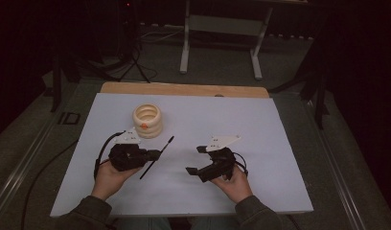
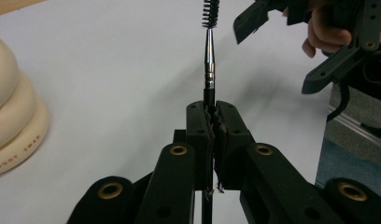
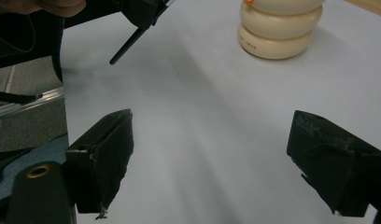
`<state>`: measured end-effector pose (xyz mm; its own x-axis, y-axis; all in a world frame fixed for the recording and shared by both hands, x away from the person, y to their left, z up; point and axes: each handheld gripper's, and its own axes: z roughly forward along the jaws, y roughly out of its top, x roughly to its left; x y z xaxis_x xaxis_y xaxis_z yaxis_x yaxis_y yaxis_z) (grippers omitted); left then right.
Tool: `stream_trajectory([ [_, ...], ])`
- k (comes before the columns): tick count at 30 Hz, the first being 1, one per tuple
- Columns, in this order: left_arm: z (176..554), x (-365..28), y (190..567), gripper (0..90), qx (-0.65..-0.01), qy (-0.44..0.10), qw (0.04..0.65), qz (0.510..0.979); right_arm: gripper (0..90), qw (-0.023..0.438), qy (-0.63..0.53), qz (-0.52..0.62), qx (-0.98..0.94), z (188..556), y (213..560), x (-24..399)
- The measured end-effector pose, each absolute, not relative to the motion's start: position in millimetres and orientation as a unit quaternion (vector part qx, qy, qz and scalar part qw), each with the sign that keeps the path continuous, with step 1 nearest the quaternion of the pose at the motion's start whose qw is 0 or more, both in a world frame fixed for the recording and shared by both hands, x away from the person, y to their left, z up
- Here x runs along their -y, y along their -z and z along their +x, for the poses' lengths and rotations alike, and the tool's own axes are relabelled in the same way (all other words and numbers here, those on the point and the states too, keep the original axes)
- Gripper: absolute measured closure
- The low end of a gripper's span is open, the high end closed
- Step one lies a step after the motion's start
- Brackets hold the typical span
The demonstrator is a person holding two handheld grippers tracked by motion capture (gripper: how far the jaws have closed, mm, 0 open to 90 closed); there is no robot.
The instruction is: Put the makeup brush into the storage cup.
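A thin black brush [image 1: 157,155] with a silver ferrule and a small bristled tip [image 2: 210,11] is clamped by its handle in my left gripper [image 1: 154,155], whose jaws are shut on it [image 2: 214,122]. The brush slants across the gripper, bristles toward the far side. A cream ringed holder [image 1: 147,120] stands just beyond the left gripper and appears at the left edge of the left gripper view [image 2: 11,116]. My right gripper [image 1: 195,160] is to the right, open, with nothing between its pads [image 3: 221,158]. Ahead of it are the holder [image 3: 279,28] and the brush handle's end [image 3: 130,44].
The white sheet [image 1: 260,143] covers the table, with a wooden edge [image 1: 184,89] at the far side. Past the table there is dark floor with a white frame stand [image 1: 222,28] and cables. The left hand's gripper body [image 3: 137,9] sits at the top of the right gripper view.
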<state>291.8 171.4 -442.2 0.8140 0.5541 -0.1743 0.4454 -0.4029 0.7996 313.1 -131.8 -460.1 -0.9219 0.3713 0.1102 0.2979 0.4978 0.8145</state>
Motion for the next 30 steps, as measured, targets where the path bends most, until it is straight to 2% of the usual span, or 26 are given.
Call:
stream_trajectory([
  [18, 288, -161, 437, 86.1, -0.283, -0.063, 0.47, 0.834, 16.7, -0.003, -0.459, 0.167, -0.873, 312, 470, 106],
  [24, 288, -154, 437, 86.1, -0.277, -0.062, 0.474, 0.834, 19.4, -0.023, -0.463, 0.164, -0.871, 312, 473, 99],
  [30, 287, -147, 436, 86.1, -0.271, -0.061, 0.481, 0.832, 26.9, -0.036, -0.473, 0.158, -0.866, 310, 471, 94],
])
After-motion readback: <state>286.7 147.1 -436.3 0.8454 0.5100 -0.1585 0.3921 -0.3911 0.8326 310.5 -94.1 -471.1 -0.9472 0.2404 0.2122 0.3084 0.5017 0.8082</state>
